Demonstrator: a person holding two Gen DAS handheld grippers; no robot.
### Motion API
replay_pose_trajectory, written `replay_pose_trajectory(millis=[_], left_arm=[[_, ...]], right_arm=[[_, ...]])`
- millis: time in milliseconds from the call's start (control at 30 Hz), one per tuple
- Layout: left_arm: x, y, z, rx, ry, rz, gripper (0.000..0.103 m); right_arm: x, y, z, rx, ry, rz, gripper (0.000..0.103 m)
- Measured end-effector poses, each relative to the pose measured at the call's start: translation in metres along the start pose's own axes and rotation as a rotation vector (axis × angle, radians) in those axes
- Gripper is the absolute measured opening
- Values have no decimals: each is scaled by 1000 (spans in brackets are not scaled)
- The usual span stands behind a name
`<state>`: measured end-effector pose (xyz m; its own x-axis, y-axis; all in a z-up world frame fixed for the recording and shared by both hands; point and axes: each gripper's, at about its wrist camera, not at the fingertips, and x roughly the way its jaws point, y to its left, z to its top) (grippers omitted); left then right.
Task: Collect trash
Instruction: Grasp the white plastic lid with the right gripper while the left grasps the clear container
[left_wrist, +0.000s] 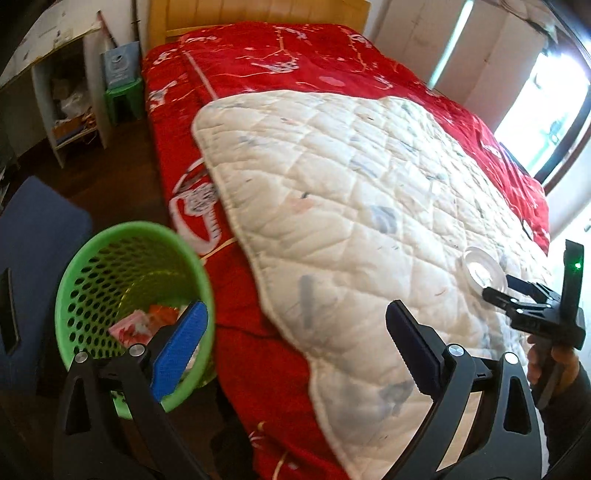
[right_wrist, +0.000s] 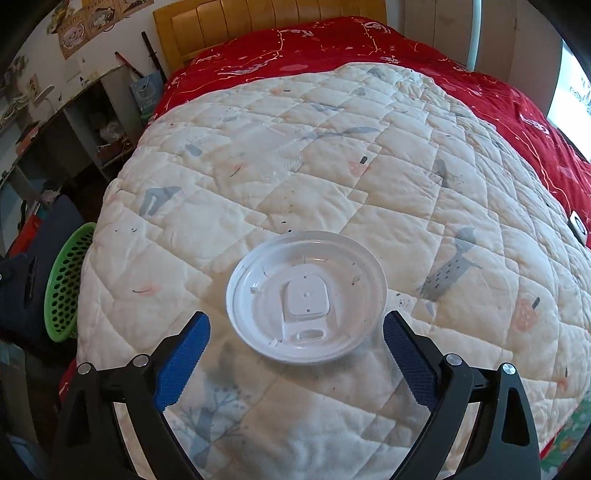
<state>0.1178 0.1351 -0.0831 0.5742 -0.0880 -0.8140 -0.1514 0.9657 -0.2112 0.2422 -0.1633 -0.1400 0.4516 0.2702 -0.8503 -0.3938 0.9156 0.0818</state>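
Note:
A white plastic cup lid lies upside down on the white quilt, just ahead of my open, empty right gripper. The lid and the right gripper also show in the left wrist view at the right. A clear plastic wrapper lies farther up the quilt. A green mesh trash basket stands on the floor beside the bed and holds pink and orange wrappers. My left gripper is open and empty, its left finger over the basket.
The red bedspread covers the bed under the quilt. A blue chair stands left of the basket. A white shelf and green stool are at the far left. The basket edge shows left of the bed.

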Motion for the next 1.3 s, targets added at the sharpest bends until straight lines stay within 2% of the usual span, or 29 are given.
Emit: replay_pose_trajectory(millis=[333, 600, 667, 867, 1067, 1300], left_arm=[[26, -56, 33, 116, -1, -13, 96], [56, -108, 61, 222, 1, -40, 96], [64, -119, 67, 240, 0, -46, 96], [96, -150, 83, 296, 14, -44, 96], [129, -176, 98, 352, 32, -36, 96], [164, -191, 112, 363, 58, -49, 96]], right_arm=[[12, 2, 7, -63, 12, -21, 92], [14, -3, 12, -60, -8, 8, 92], [13, -2, 13, -71, -16, 6, 88], [7, -8, 10, -73, -25, 12, 87], [2, -21, 5, -59, -17, 21, 87], [-1, -31, 2, -46, -23, 38, 87]])
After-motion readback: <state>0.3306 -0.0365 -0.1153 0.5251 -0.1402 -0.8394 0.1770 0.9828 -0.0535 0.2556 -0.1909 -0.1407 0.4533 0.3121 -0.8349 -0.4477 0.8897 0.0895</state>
